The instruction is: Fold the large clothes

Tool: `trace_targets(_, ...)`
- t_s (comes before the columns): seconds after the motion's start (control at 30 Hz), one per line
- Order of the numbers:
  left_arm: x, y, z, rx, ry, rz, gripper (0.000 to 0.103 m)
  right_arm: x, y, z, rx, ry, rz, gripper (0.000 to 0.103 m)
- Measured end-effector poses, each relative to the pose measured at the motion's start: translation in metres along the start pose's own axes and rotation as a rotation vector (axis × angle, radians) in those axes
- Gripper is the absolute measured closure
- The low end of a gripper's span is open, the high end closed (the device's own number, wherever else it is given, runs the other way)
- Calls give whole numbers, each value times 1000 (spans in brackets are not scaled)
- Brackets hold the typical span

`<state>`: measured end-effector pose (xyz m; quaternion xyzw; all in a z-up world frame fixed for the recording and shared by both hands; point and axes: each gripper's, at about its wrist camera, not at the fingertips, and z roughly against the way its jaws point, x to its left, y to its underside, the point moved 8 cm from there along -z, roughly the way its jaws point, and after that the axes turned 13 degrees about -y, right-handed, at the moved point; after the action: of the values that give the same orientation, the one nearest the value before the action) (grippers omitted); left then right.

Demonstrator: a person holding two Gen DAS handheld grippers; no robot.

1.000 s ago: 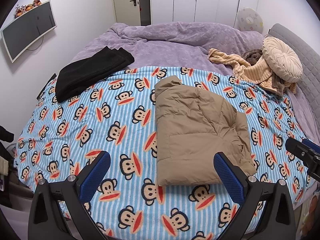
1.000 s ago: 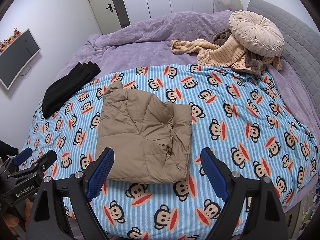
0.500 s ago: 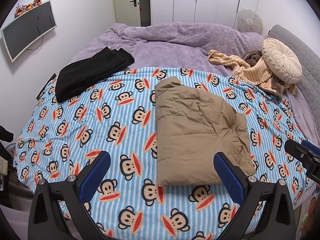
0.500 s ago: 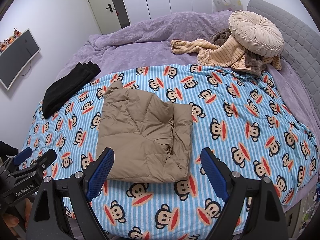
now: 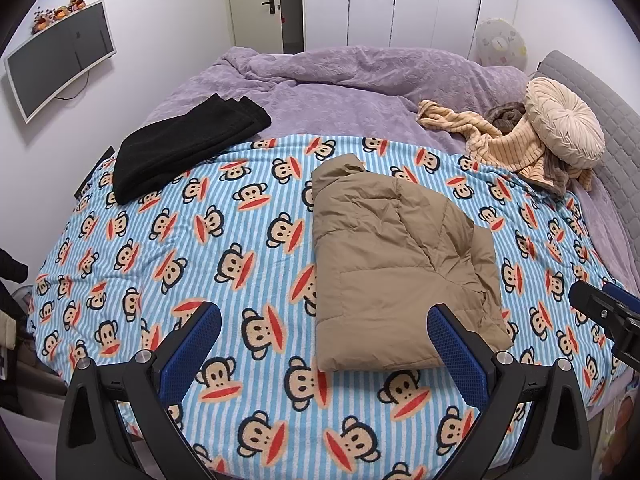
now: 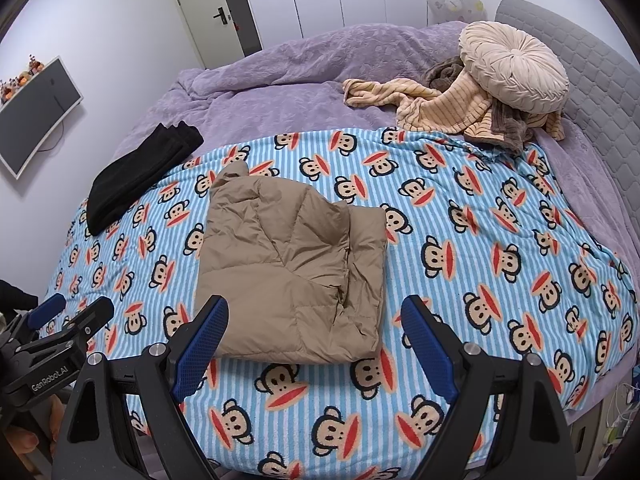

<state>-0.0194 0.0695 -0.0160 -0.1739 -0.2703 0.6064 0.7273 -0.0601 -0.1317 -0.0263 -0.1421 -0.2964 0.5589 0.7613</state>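
A tan puffy jacket (image 5: 392,268) (image 6: 288,276) lies folded into a rough rectangle on the blue striped monkey-print blanket (image 5: 224,240) (image 6: 480,240). My left gripper (image 5: 324,344) hovers above the near edge of the bed, open, with nothing between its blue pads; its right pad overlaps the jacket's near corner in view. My right gripper (image 6: 314,340) is also open and empty, held above the jacket's near edge. Each gripper shows at the edge of the other's view: the right gripper (image 5: 600,312) and the left gripper (image 6: 76,316).
A folded black garment (image 5: 180,144) (image 6: 140,176) lies at the far left of the blanket. A beige striped cloth (image 5: 500,140) and a round cream cushion (image 5: 564,124) sit by the grey headboard (image 6: 580,64). A purple duvet (image 5: 340,80) covers the far bed. A wall screen (image 5: 60,56) hangs left.
Both grippers stay open and nearly still; the left wrist view has shifted only slightly. The jacket lies as before.
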Motion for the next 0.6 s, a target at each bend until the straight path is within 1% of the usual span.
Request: trace_targets(0.6,5,1,3,5,-13,13,0,-1,1,0,1,-4,-2,13)
